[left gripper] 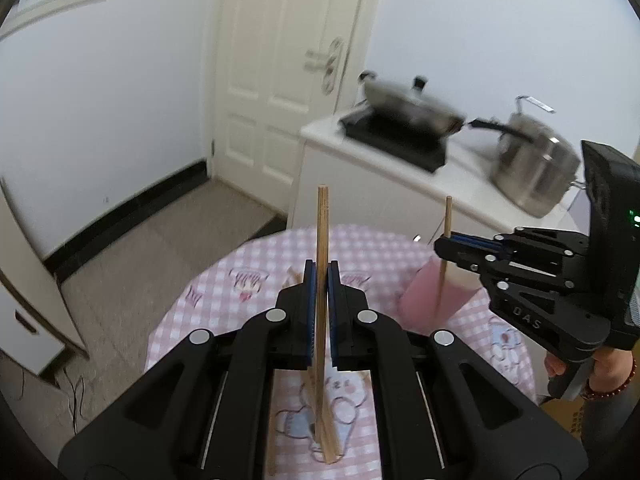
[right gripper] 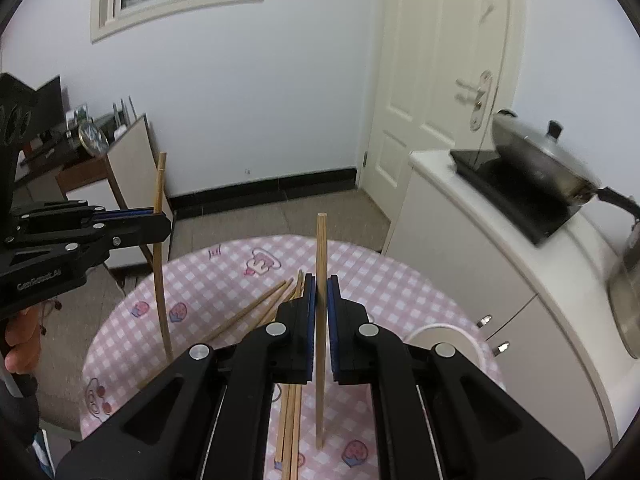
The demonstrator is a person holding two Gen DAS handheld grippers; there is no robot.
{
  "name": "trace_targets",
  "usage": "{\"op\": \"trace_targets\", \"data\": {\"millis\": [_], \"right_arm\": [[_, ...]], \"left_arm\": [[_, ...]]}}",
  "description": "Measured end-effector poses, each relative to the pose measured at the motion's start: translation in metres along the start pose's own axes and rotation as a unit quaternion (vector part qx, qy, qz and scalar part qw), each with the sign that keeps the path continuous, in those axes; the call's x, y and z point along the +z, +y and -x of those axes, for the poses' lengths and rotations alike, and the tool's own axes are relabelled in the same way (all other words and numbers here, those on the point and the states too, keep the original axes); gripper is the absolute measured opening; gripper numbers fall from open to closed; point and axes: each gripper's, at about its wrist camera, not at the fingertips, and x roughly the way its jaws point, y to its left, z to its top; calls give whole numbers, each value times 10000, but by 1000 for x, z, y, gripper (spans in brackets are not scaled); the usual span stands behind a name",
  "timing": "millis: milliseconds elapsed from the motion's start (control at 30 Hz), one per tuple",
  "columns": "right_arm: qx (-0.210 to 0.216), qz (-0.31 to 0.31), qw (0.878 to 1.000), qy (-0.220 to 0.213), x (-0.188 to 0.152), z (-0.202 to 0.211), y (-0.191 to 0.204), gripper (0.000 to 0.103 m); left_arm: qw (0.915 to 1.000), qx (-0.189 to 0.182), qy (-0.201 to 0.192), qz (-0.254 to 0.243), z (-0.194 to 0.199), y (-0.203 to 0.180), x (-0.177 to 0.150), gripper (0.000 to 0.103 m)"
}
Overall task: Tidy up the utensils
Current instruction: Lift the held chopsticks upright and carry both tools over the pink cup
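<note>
Two pale wooden chopsticks were held upright: one (left gripper: 321, 240) clamped by the left gripper (left gripper: 321, 280), one (right gripper: 320, 248) by the right gripper (right gripper: 321, 292). Several more (right gripper: 256, 308) were left on the checked table (right gripper: 200, 280).

Pink-and-white checked tablecloth (right gripper: 224, 280), tan chopsticks (right gripper: 256, 308), black tongs (right gripper: 321, 296)

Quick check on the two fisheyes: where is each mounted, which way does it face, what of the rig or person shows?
Left wrist: on the left gripper, looking forward and down over the checked table; it is shut on a chopstick; the right gripper and hand show at right.
Right wrist: on the right gripper, same heading, shut on a chopstick; loose chopsticks lie below; the left gripper shows at left.
Shared: table, door, lidded pan.
</note>
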Motion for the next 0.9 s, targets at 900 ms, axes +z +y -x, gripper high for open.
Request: {"op": "trace_targets", "data": {"millis": [900], "right_arm": [[-1044,-1021,9667,-2101,-6,73,-96,4]], "left_arm": [[9823,-738,-1607,616,-44,-110,63,6]]}}
